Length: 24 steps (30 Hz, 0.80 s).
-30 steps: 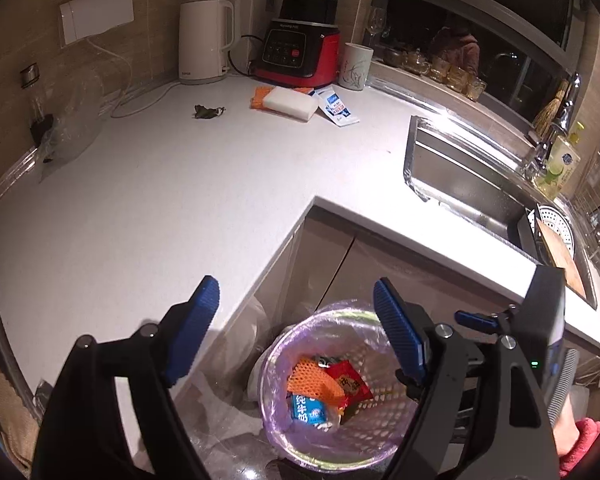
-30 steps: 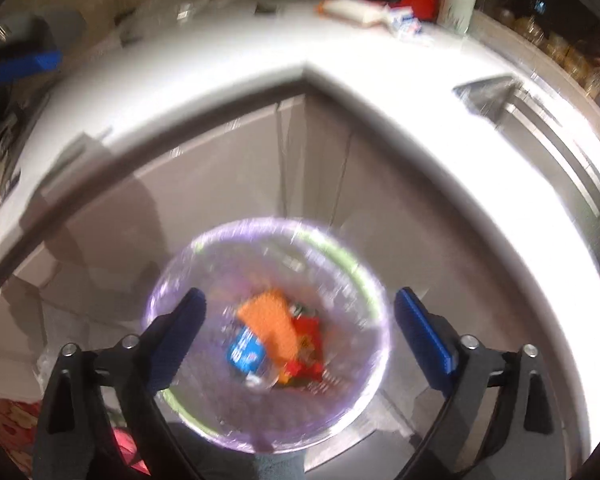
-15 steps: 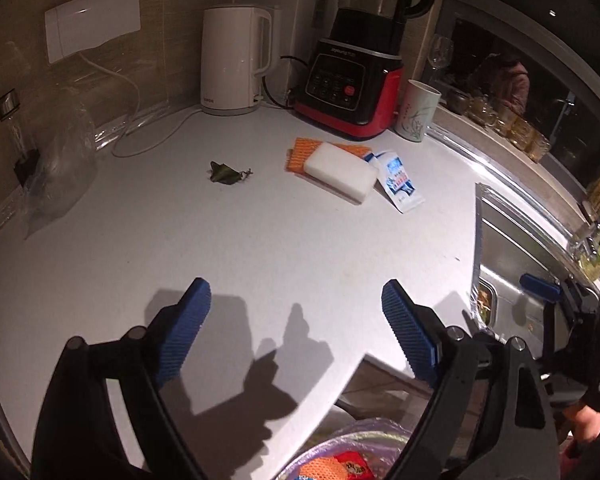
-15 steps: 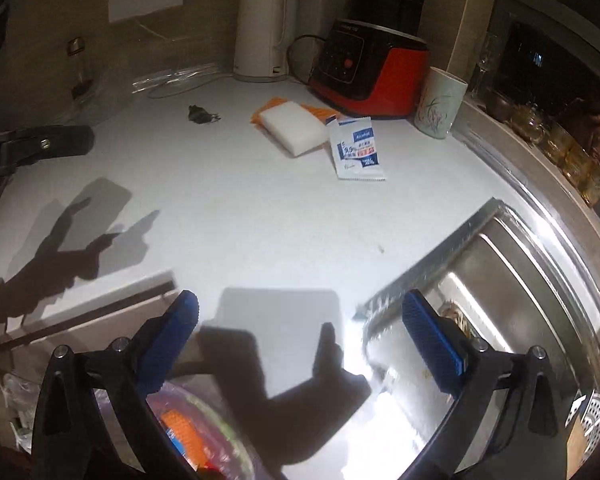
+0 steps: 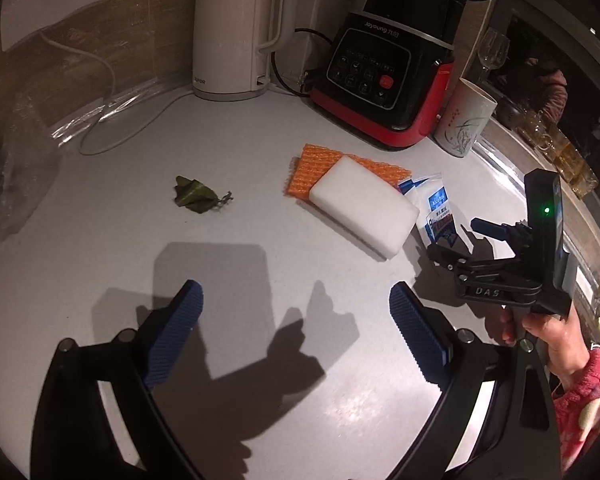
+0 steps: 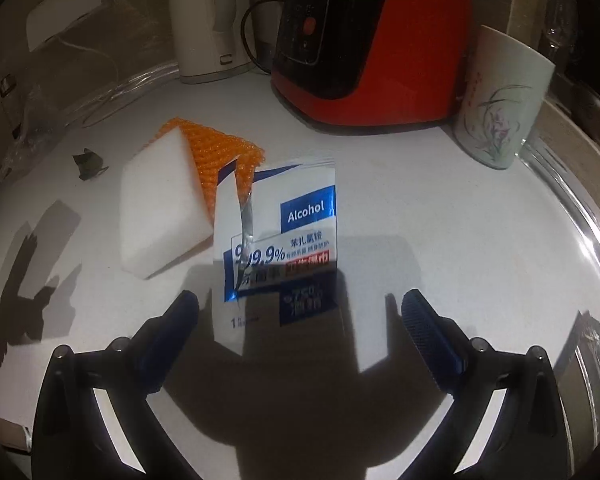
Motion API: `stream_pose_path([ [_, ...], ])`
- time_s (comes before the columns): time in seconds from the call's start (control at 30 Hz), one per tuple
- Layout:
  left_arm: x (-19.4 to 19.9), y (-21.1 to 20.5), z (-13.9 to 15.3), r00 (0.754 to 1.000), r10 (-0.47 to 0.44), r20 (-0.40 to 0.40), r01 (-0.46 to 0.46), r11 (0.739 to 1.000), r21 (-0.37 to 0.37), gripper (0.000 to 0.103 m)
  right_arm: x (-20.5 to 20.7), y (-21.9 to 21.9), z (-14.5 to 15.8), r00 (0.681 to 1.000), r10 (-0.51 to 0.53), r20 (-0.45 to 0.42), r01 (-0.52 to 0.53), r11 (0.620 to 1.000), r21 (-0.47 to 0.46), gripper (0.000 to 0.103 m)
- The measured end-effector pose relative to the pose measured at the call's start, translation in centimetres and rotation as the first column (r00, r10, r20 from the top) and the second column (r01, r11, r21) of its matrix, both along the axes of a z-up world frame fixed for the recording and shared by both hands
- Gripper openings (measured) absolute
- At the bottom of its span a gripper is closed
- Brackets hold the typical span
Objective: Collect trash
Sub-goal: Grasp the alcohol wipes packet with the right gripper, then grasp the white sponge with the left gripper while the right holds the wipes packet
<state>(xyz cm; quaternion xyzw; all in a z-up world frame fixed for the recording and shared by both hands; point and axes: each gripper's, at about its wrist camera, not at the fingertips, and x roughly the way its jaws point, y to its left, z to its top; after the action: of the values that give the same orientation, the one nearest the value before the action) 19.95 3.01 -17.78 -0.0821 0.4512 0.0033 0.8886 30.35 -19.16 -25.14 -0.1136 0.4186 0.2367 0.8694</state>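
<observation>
Both tongs gape wide, nothing between the ribbed blue pads. Left tongs (image 5: 296, 320), jaws just been opening, hang over bare white counter (image 5: 100, 264); crumpled green leaf (image 5: 196, 199) at 11 o'clock. Right tongs (image 6: 300, 316) sit w/ torn glossy alcohol-wipe packet (image 6: 288, 240) flat at 12, white foam block (image 6: 160, 208) on orange mesh (image 6: 220, 148) at 10.

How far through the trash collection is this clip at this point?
Done: nothing in these views shows it; no bin is in sight. In hand: nothing. The left gripper has just been opening and is empty; the right gripper is open over the torn alcohol wipe packet, not touching it. Left on the counter: that packet, the orange mesh under the white foam block, and the green leaf.
</observation>
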Motion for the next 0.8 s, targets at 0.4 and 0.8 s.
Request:
stream_pose_path([
  [0.4,8.8,-4.0,-0.1,0.984,0.156,-0.081,-0.157,0.987,-0.010,0.095,1.4,-2.4,1.5,0.999,0.032,-0.027,-0.029,0.996,0.088,0.040],
  [0.8,14.1,-6.1,-3.6,0.908,0.357,-0.221,-0.355,0.934,0.049,0.095,-0.8,-6.8,3.8,1.000,-0.011,0.004,0.010,0.980,0.197,0.040],
])
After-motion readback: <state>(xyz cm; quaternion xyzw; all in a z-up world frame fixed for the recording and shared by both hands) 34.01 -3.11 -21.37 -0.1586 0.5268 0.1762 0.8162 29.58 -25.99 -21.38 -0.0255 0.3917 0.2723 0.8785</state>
